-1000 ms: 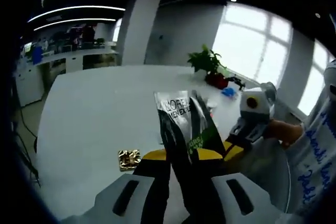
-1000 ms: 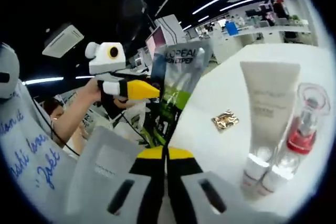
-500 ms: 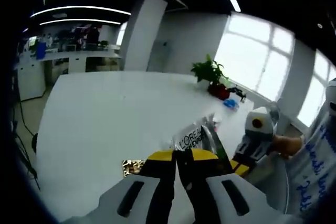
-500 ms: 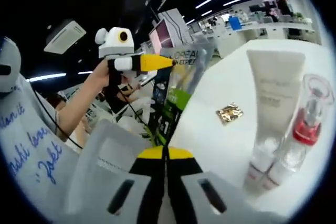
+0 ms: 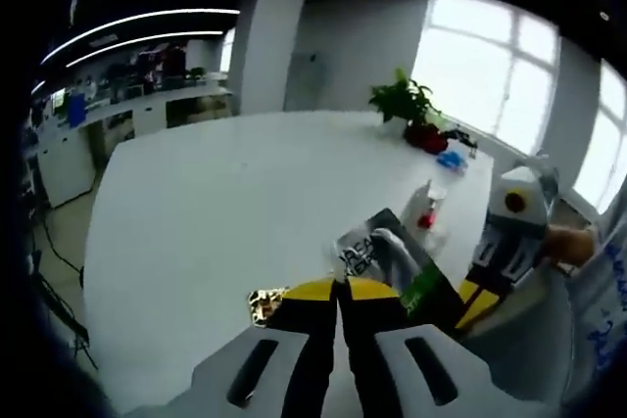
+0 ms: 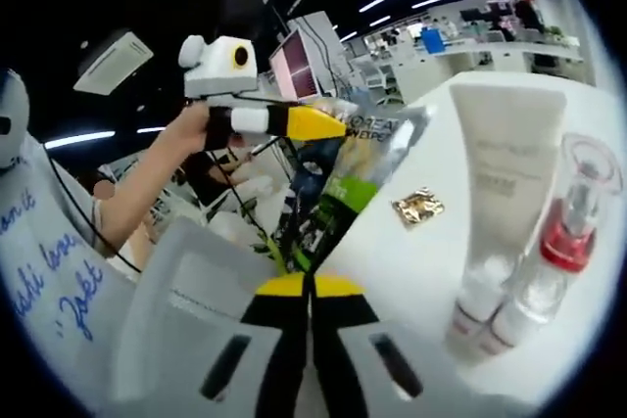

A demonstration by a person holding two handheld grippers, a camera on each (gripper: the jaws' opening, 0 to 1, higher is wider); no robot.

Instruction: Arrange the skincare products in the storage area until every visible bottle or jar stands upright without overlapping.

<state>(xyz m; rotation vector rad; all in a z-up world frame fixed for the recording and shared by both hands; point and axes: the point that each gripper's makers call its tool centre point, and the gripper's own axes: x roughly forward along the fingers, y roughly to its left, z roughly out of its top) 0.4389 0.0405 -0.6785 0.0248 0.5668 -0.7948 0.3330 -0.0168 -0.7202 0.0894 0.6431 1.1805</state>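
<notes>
Though tilted, sachet [image 6: 364, 168] between both tongs [image 6: 312, 288] (pinched)

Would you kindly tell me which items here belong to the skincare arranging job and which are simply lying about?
Belonging to the job:
L'Oreal sachet, held by both grippers
white tube
clear bottle with red inside
left gripper
right gripper

Just lying about:
gold crumpled wrapper
potted plant
blue item

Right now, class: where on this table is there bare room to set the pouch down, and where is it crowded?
Bare: the white table beyond the gold wrapper, toward the potted plant. Crowded: beside the white tube and red-capped bottle, where both grippers hold the pouch.
</notes>
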